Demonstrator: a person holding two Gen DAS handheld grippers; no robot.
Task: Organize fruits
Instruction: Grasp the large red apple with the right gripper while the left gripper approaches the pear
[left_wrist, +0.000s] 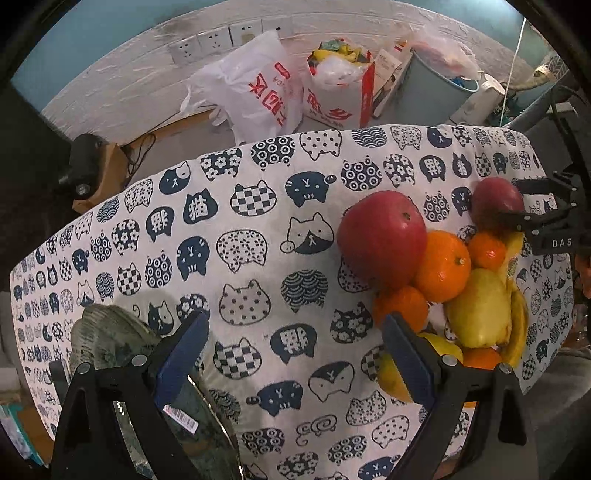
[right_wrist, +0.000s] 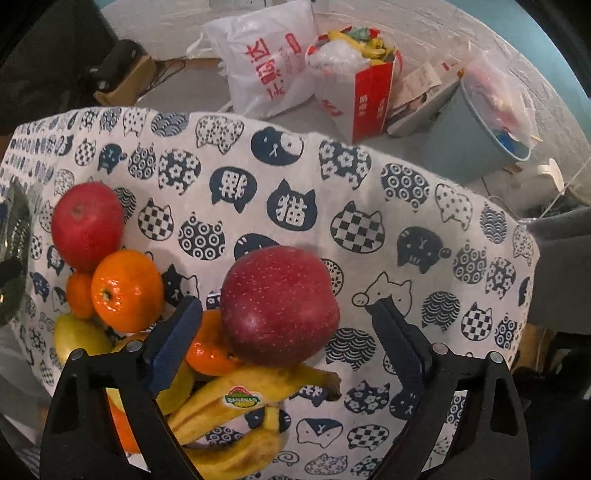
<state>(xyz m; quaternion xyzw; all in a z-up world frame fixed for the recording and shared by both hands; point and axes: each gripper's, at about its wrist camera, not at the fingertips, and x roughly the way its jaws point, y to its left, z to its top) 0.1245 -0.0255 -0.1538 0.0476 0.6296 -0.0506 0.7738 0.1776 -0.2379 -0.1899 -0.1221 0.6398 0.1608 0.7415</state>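
The right gripper (right_wrist: 288, 332) hangs wide open around the dark red apple (right_wrist: 279, 304) atop the fruit pile – holding nothing yet – so squeeze gently at its middle – the left gripper (left_wrist: 295, 354) gapes empty

Dim, cool indoor light with soft shadows beside the fruit. A fisheye lens bends the tablecloth (left_wrist: 258, 258) edges, black corners vignette both views, and the red apple (right_wrist: 279, 304) shows a faint sheen.

Both wrist cams down (shared fruit (left_wrist: 443, 266)).
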